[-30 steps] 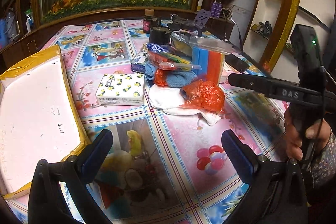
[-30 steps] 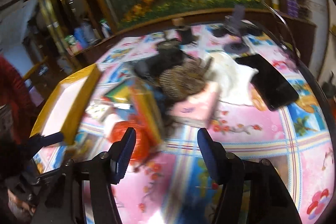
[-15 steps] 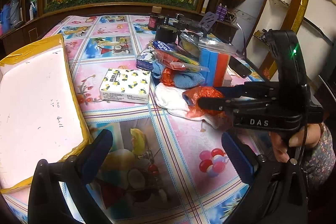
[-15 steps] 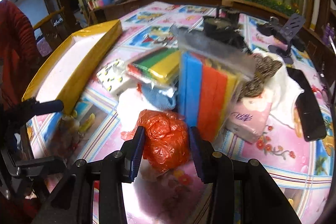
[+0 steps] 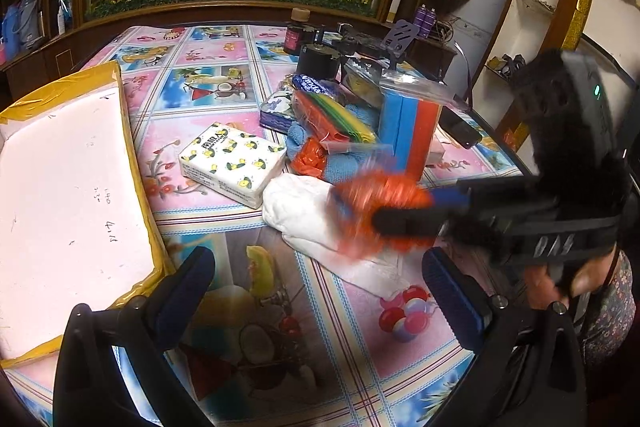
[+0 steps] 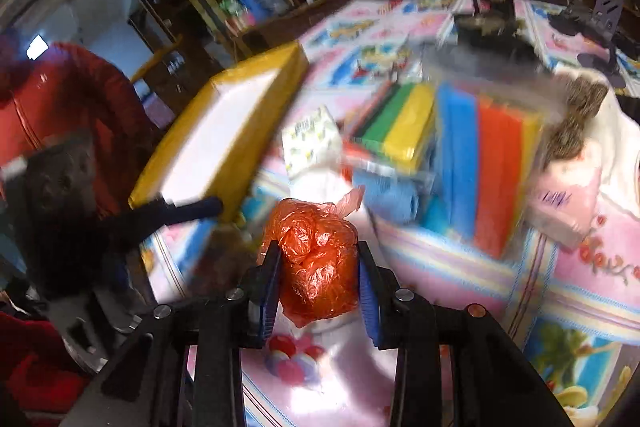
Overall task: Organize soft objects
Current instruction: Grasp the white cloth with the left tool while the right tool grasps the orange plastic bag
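Right gripper [image 6: 318, 279]: jaws clenched on one orange plastic bag [image 6: 316, 267], held between them. Left gripper [image 5: 320, 291]: jaws released, nothing between. Ahead: one tissue pack [image 5: 232, 163], two sponge packs.

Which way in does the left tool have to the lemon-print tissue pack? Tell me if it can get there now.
Probably yes. The left tool is open and holds nothing, and the tissue pack lies ahead of it, slightly left, with only bare tablecloth between. The right tool, shut on the orange plastic bag, stays off to the right.
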A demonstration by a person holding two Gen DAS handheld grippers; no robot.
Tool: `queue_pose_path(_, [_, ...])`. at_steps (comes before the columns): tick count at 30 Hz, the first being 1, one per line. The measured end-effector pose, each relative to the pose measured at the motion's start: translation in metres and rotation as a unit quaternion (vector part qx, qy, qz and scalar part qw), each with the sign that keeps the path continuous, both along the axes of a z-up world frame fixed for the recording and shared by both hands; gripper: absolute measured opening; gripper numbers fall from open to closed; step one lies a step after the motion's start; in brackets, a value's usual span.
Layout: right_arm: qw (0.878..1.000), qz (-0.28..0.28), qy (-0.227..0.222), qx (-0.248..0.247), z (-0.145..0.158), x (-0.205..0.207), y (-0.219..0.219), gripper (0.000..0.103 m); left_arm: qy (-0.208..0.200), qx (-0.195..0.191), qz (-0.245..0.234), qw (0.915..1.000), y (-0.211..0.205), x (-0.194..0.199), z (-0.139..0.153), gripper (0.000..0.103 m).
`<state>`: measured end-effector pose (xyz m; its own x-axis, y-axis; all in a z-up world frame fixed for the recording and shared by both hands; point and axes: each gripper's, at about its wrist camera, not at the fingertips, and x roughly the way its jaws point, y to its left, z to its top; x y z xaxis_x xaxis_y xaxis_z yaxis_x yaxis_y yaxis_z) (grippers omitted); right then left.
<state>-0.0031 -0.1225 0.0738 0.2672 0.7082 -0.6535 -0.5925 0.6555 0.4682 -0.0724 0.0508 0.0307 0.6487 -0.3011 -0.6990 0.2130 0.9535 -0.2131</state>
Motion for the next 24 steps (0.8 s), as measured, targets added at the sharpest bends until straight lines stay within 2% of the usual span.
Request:
queue_pose_path(5, [0.996, -0.047, -0.021, 0.070, 0.016, 0.008, -0.030, 0.038, 0.013, 0.021, 0.006, 0.9997, -0.007, 0.006, -0.003, 0.103])
queue_pose_path(12, [0.994, -0.076, -0.021, 0.072, 0.020, 0.009, -0.041, 0.038, 0.060, 0.045, 0.002, 0.9972, -0.028, 0.038, -0.012, 0.103])
queue_pose_path(17, [0.993, -0.082, -0.022, 0.080, 0.023, 0.008, -0.047, 0.038, 0.081, 0.103, 0.012, 0.9913, -0.047, 0.057, -0.026, 0.102])
queue_pose_path(19, [0.993, -0.084, -0.026, 0.079, 0.024, 0.007, -0.048, 0.038, 0.081, 0.122, 0.014, 0.9892, -0.053, 0.059, -0.030, 0.093])
queue_pose_path(20, [0.993, -0.084, -0.026, 0.080, 0.024, 0.007, -0.048, 0.038, 0.075, 0.118, 0.009, 0.9901, -0.054, 0.057, -0.029, 0.086])
queue_pose_path(22, [0.993, -0.085, -0.025, 0.079, 0.024, 0.007, -0.048, 0.038, 0.062, 0.118, 0.010, 0.9910, -0.054, 0.053, -0.025, 0.058])
queue_pose_path(23, [0.993, -0.086, -0.025, 0.079, 0.024, 0.008, -0.048, 0.038, 0.058, 0.117, 0.011, 0.9913, -0.053, 0.052, -0.025, 0.052])
queue_pose_path(24, [0.993, -0.086, -0.025, 0.078, 0.024, 0.008, -0.048, 0.038, 0.056, 0.116, 0.013, 0.9916, -0.053, 0.051, -0.024, 0.039])
